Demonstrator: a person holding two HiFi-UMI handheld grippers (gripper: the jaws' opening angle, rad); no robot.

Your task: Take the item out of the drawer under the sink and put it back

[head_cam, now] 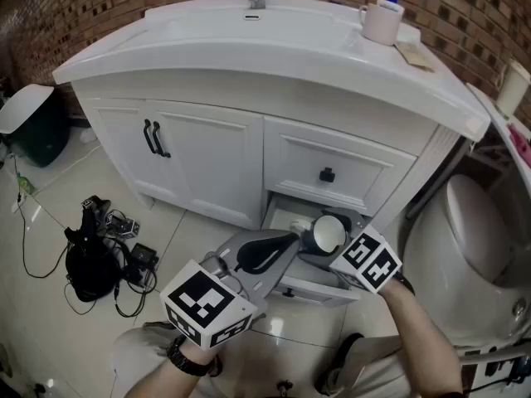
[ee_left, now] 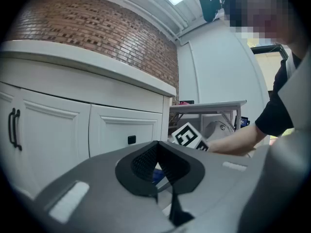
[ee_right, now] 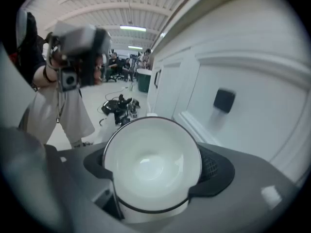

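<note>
The bottom drawer (head_cam: 284,219) under the sink stands pulled out. My right gripper (head_cam: 325,240) hangs just above it, shut on a white bowl (head_cam: 330,230) that is tipped on its side. In the right gripper view the bowl (ee_right: 150,161) fills the space between the jaws of the right gripper (ee_right: 151,178), its mouth facing the camera. Just left of the bowl, my left gripper (head_cam: 290,241) is shut and empty over the drawer's left corner. In the left gripper view the left gripper (ee_left: 156,144) has its pads meeting at the tip.
The upper drawer with a black knob (head_cam: 327,175) is closed directly above. Cabinet doors with black handles (head_cam: 154,138) are to the left. A toilet (head_cam: 473,247) stands close on the right. Cables and gear (head_cam: 104,255) lie on the tiled floor at left. A cup (head_cam: 382,21) sits on the counter.
</note>
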